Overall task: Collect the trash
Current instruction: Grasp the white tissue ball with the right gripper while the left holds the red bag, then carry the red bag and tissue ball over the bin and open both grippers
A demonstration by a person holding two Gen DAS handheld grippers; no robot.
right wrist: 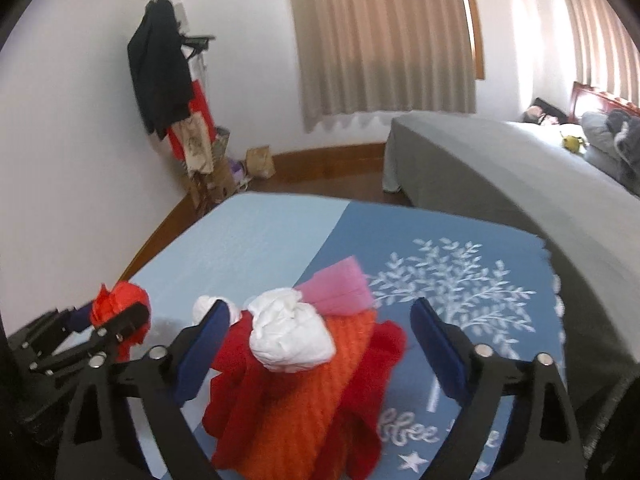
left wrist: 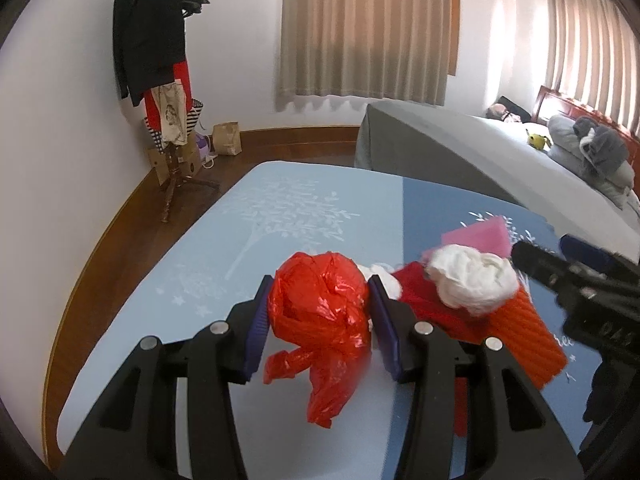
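My left gripper (left wrist: 320, 284) is shut on a crumpled red plastic bag (left wrist: 320, 320), held just above the blue tablecloth (left wrist: 248, 240). The bag's loose end hangs below the pads. In the right wrist view my right gripper (right wrist: 320, 308) stands open and wide, its blue pads either side of a pile without touching it. The pile is a white tissue wad (right wrist: 288, 336) on an orange knit cloth (right wrist: 304, 400) and a red cloth (right wrist: 236, 360). A pink sheet (right wrist: 340, 284) lies behind the pile and a smaller white wad (right wrist: 204, 304) lies at its left.
The table's far edge (right wrist: 280, 196) drops to a wooden floor. A grey bed (right wrist: 480, 160) with pillows runs along the right. A coat stand (left wrist: 152, 40) with dark clothes, a brown paper bag (left wrist: 227, 138) and boxes stand at the back left wall.
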